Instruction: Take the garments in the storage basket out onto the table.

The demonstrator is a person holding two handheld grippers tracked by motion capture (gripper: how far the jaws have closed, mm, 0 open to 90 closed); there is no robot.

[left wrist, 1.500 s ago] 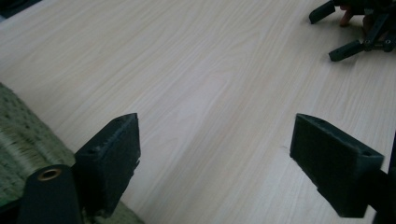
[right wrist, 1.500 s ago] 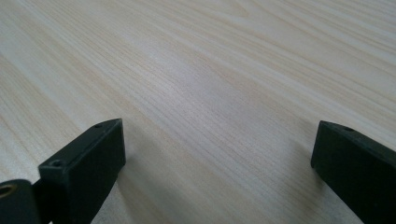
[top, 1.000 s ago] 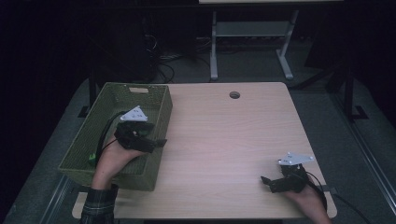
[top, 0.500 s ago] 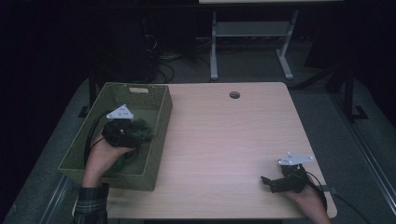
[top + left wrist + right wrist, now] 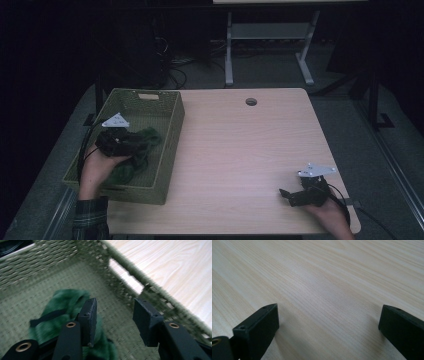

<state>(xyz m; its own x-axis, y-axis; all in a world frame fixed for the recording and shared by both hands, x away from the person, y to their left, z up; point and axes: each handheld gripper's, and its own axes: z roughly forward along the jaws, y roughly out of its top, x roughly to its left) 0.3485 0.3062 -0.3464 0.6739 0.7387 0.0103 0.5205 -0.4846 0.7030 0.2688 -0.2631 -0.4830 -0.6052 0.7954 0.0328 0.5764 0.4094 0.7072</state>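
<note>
A green woven basket (image 5: 172, 131) stands on the left part of the table. Inside it lies a fuzzy dark green cloth (image 5: 127, 170) with a black strap (image 5: 46, 316). A hand holds my left gripper (image 5: 134, 142) low inside the basket, over the cloth. Its jaws have just been closing and stand partly apart. In the left gripper view the cloth (image 5: 65, 298) lies beside and under the left jaw, and only basket floor shows between the pads (image 5: 91, 315). My right gripper (image 5: 287, 197) rests near the table's front right corner, open wide over bare wood (image 5: 328, 315).
The light wooden table (image 5: 240, 150) has a round cable hole (image 5: 251, 101) near its far edge. The basket's near wall (image 5: 140, 282) runs close to the left gripper's right jaw. A metal stand (image 5: 270, 35) and cables sit on the dark floor behind.
The left hand has carried its gripper leftward inside the basket, away from the right wall and over the green cloth. The right gripper has not moved.
</note>
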